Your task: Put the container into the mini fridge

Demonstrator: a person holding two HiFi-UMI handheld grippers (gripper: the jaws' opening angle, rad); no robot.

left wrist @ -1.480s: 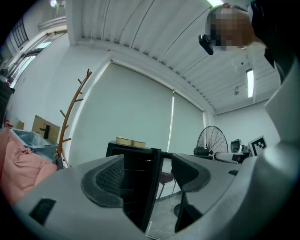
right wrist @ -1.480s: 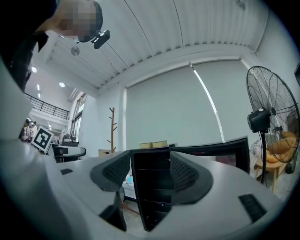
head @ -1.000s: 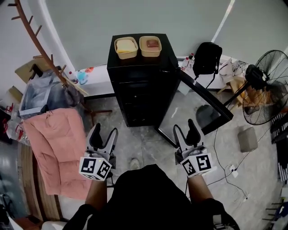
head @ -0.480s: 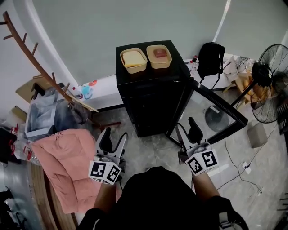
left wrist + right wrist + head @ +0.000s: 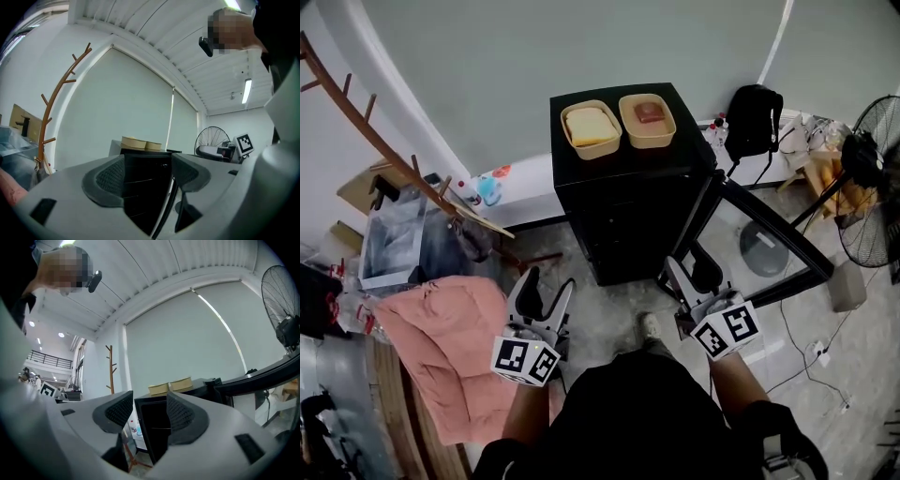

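**Head view.** The left tool point(image 5: 546, 289) and right tool point(image 5: 689, 272) are held level above the floor point(image 5: 609, 305), both pointing at the mini fridge point(image 5: 633, 216) just ahead of them. The fridge door point(image 5: 769, 248) stands swung open, ahead and to the outer side of the right tool. Two containers point(image 5: 591, 128) sit side by side on the fridge top, beyond and above both tools and well apart from them. Compared with a second ago, the fridge fills more of the view and both tools lie nearer its front, the right one now close to the door's edge.

**Left gripper view.** The left tool point(image 5: 147, 173) has its jaws spread with nothing between them. The dark fridge front shows through the gap, and the containers point(image 5: 140, 143) sit above the jaw line. A coat rack point(image 5: 61, 98) rises to the tool's left, and a fan point(image 5: 213, 138) stands to its right.

**Right gripper view.** The right tool point(image 5: 150, 411) also has its jaws parted and empty. They have just been closing somewhat. The open fridge cavity lies straight ahead between them, with the containers point(image 5: 171, 385) above.

**Progress.** The door is already open. No container is gripped yet and both remain on top of the fridge. Still to do, by this reading, are the reach upward, the grasp and the placement on a shelf inside. Which of the two containers is meant cannot be told.
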